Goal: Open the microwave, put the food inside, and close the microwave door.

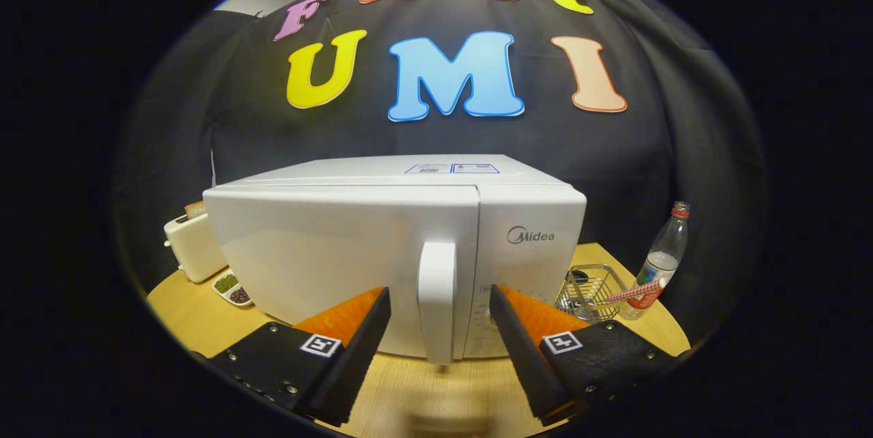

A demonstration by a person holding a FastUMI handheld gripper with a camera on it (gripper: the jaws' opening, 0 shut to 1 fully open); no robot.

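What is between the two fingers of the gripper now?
In the gripper view, the microwave's door handle stands between the open gripper's fingers. Neither finger touches it; the door is shut.

A round wooden table [423, 397] is seen carrying a white microwave [382, 254], a toaster [193, 245] beside it, a two-part dish [232, 288], a wire basket [590, 291], and a plastic bottle [660, 260].

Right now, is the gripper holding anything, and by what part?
Nothing is held. The gripper is open, its fingers on either side of the microwave door handle, neither pressing on it; the door looks shut.
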